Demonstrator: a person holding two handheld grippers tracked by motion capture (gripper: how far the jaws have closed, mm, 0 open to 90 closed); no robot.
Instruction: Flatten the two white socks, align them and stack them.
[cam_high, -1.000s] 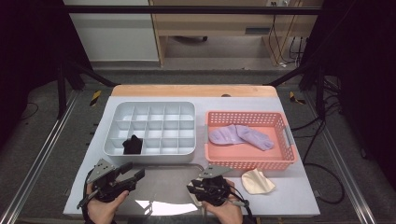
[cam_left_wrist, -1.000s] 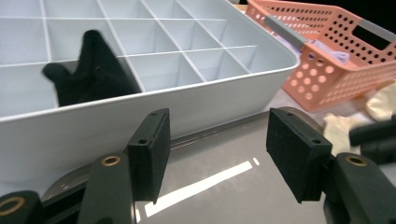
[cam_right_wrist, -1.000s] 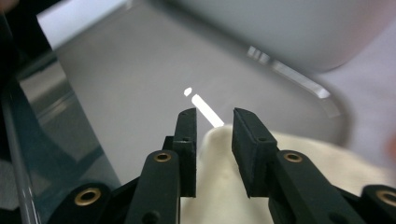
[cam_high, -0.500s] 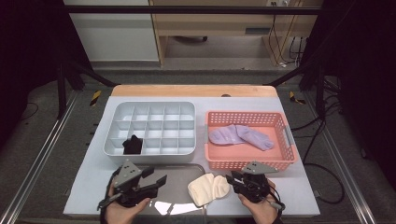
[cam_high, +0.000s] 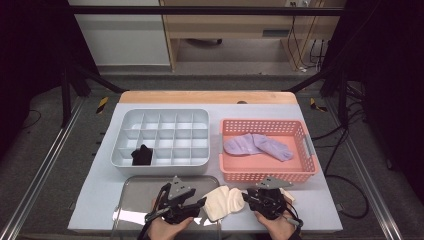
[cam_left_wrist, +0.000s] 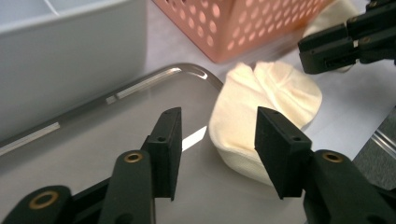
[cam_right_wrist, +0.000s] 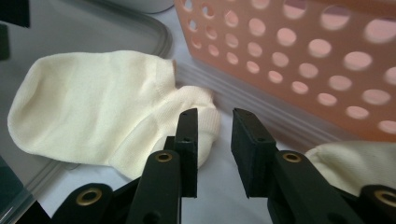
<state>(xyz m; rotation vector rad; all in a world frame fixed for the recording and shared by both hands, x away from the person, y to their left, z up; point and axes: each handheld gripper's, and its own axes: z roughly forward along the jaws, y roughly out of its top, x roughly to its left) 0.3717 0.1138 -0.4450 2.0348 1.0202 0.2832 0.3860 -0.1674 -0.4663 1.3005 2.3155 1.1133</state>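
A cream sock (cam_high: 222, 200) lies at the table's front edge, its toe over the corner of a metal tray (cam_high: 135, 200). My left gripper (cam_high: 200, 204) points at it from the left. In the left gripper view its jaws (cam_left_wrist: 217, 121) stand open and have just been closing; the sock's toe (cam_left_wrist: 261, 102) lies just beyond them, untouched. My right gripper (cam_high: 246, 196) faces the sock's cuff from the right. Its jaws (cam_right_wrist: 215, 114) are open with a narrow gap, the cuff (cam_right_wrist: 205, 116) just ahead of the left one. A second cream sock (cam_right_wrist: 355, 163) lies under the right gripper.
A grey compartment box (cam_high: 160, 117) with a black item (cam_high: 141, 155) in a front cell stands behind the tray. A pink basket (cam_high: 260, 175) holding two purple socks (cam_high: 257, 146) stands close behind the right gripper. The table's front edge is just below both hands.
My left gripper slid right along the tray toward the cream sock and its jaws narrowed. My right gripper moved right off that sock, leaving it lying uncovered between the two grippers.
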